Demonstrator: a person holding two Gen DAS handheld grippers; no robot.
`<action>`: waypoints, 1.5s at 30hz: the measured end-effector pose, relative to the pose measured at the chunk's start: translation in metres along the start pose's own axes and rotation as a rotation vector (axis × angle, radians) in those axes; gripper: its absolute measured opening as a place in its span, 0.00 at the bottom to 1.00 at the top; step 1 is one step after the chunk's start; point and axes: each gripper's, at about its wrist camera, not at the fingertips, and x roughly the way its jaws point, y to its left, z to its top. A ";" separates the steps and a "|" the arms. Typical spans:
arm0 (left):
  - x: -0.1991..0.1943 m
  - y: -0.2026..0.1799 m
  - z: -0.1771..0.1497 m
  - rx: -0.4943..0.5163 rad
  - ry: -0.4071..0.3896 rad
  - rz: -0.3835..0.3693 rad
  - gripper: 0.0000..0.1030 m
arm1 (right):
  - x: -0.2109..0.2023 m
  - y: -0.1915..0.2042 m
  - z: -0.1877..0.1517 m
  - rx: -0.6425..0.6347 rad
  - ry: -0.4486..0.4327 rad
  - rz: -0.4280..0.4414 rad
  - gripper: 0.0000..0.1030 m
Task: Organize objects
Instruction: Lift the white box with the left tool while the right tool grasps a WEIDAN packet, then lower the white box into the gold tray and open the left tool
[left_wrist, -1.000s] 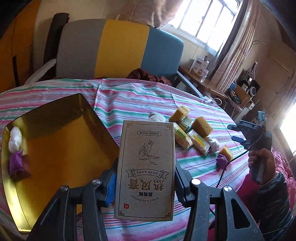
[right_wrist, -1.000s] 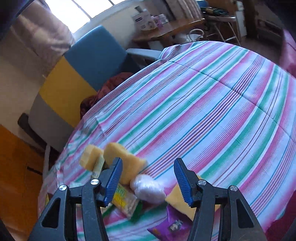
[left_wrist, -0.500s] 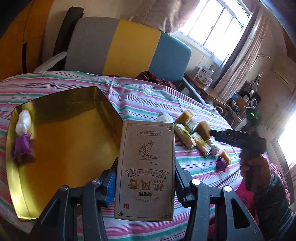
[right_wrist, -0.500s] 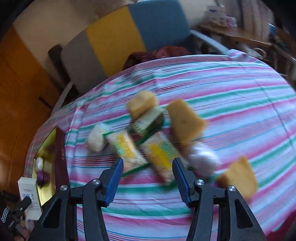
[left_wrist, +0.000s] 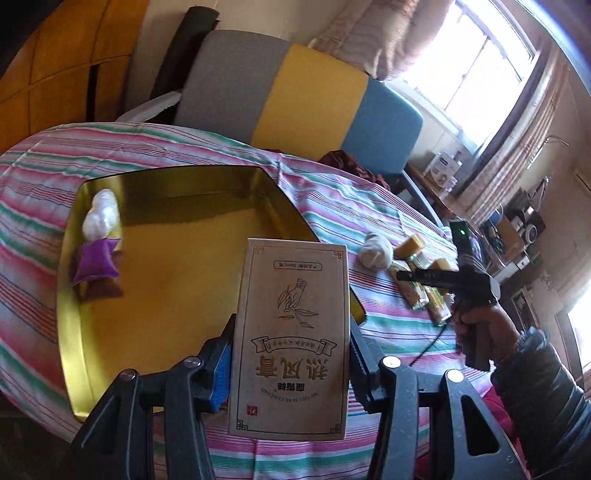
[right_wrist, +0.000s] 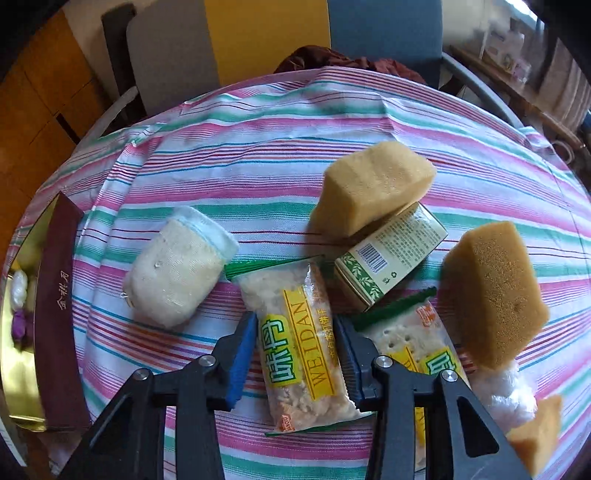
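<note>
Clamped at bottom centre of the left wrist view, between the blue pads of the left gripper (left_wrist: 290, 354): a tan cardboard box with brown printed characters (left_wrist: 291, 314), upright, print upside down, hanging over the near edge of a gold metal tray (left_wrist: 110, 332). Fingers set moderately narrow, tight on both long sides of the box.

Further up the tray, at its upper-left end, lay a purple sachet (left_wrist: 96, 264) with a white crinkled wad (left_wrist: 101, 218) just behind it. Spread beneath it all was a pink, green and white striped tablecloth (left_wrist: 351, 206).

Over in the right wrist view, at bottom centre, closing: the right gripper (right_wrist: 295, 360), fingers narrow, straddling a clear snack packet with a yellow label (right_wrist: 295, 350). Pads just beside its edges, the packet flat and uncrushed on the cloth.

Left of that, a cream cloth roll (right_wrist: 177, 273). Right, a second clear packet (right_wrist: 402, 332). Beyond, a green-and-white small carton (right_wrist: 391, 254), propped under a yellow sponge block (right_wrist: 373, 184); another sponge (right_wrist: 495, 295) at far right.

Farthest off, at top: a grey, yellow and blue chair (left_wrist: 306, 85).
</note>
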 end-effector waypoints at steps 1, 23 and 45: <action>0.000 0.002 0.000 -0.004 0.000 0.004 0.50 | -0.001 0.003 -0.003 -0.017 0.005 0.010 0.39; -0.076 0.086 0.021 -0.197 -0.196 0.257 0.50 | -0.014 0.027 -0.071 -0.239 -0.037 -0.006 0.43; 0.015 0.095 -0.006 -0.130 0.046 0.416 0.52 | -0.015 0.029 -0.078 -0.241 -0.048 -0.016 0.43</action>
